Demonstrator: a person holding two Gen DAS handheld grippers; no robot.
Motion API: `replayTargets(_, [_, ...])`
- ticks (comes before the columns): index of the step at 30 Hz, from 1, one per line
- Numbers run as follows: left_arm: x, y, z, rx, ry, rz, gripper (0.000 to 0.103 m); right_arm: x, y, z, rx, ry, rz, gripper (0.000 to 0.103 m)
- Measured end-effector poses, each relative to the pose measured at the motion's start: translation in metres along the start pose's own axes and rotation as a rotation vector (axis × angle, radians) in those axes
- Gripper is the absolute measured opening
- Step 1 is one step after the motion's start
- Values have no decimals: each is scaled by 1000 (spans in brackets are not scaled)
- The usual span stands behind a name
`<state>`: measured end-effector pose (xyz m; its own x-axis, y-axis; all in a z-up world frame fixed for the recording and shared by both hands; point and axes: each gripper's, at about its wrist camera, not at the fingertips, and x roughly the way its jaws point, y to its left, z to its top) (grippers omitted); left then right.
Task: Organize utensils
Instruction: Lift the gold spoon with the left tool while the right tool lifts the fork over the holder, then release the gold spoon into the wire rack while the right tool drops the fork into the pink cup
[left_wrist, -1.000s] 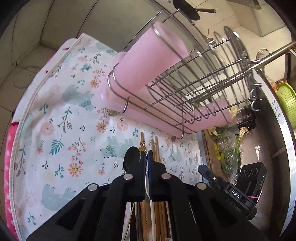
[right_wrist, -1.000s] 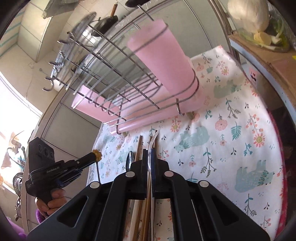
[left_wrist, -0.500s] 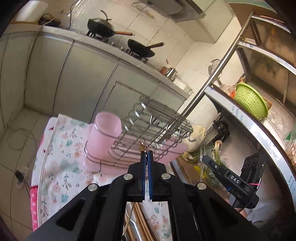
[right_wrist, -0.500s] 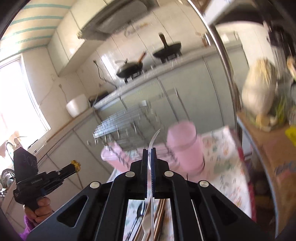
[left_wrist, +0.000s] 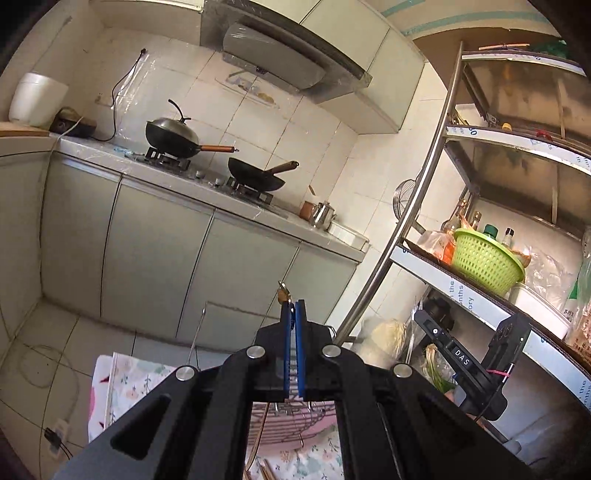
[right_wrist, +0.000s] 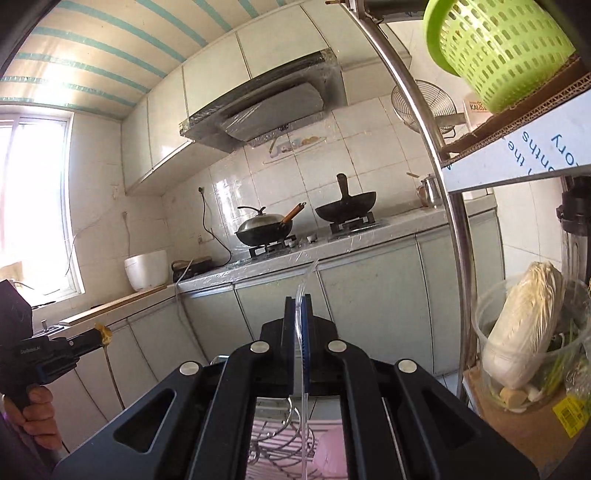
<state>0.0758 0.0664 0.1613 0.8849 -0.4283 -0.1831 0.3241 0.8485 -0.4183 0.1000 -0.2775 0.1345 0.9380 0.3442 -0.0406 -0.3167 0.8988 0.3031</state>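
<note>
My left gripper (left_wrist: 293, 314) is shut on a thin utensil with a brass-coloured tip (left_wrist: 282, 294) that sticks out past the pads; its shaft hangs below (left_wrist: 258, 435). My right gripper (right_wrist: 298, 317) is shut on a clear plastic utensil (right_wrist: 308, 275) that curves up past the pads and runs down between the fingers. The wire rack (left_wrist: 295, 417) with pink cups stands low behind the fingers, also in the right wrist view (right_wrist: 273, 439). The left gripper shows at the left of the right wrist view (right_wrist: 101, 332).
The floral cloth (left_wrist: 125, 376) lies under the rack, with more chopsticks (left_wrist: 266, 470) on it. A metal shelf post (left_wrist: 413, 221) and shelves with a green basket (left_wrist: 484, 258) stand at right. A counter with two woks (left_wrist: 173, 136) is behind.
Both grippers have lifted from the cloth and tilted up toward the kitchen wall, each carrying its utensil. The rack and cloth have dropped to the bottom of both views.
</note>
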Motion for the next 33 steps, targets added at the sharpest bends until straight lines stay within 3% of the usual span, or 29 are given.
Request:
replayTargets(8, [35,19,21,16,-91,16,2,29,-3,9,-57,-81,-27,4])
replayTargets(15, [59,39,2,49,-130,41,2,51,-14,-12,-88,-85,-73,4])
replayTargets(24, [64,53,-47,60,-22,47,2,46,-33,-50,-8,56,-86,4])
replayTargets(33, [56,64,-75,-29,92,60,4,34,-36,-74,54,233,-114,4])
